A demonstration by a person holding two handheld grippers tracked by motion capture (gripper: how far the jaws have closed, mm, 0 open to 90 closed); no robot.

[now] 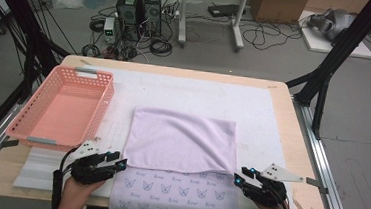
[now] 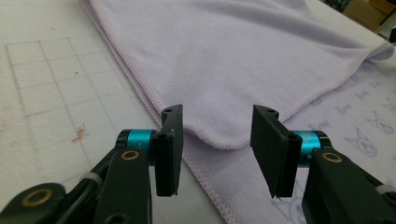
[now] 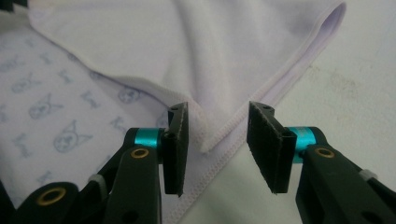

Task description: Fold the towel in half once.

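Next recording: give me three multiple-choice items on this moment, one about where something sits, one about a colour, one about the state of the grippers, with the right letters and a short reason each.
1. Where does the basket sit on the table?
A. At the table's left side, left of the towel
B. On top of the towel
C. At the table's right edge

2. What colour is the basket?
A. Blue
B. Pink
C. Green

3. How do the left gripper and the right gripper stand at the folded towel?
A. Both clamped on the towel
B. Both with jaws apart, a corner of the towel lying free in front
C. One holds the basket

Answers: 1 A, the high view shows it left of the towel. 2 B, its walls are pink. 3 B, each gripper view shows a gap between the pads and the cloth flat on the table.
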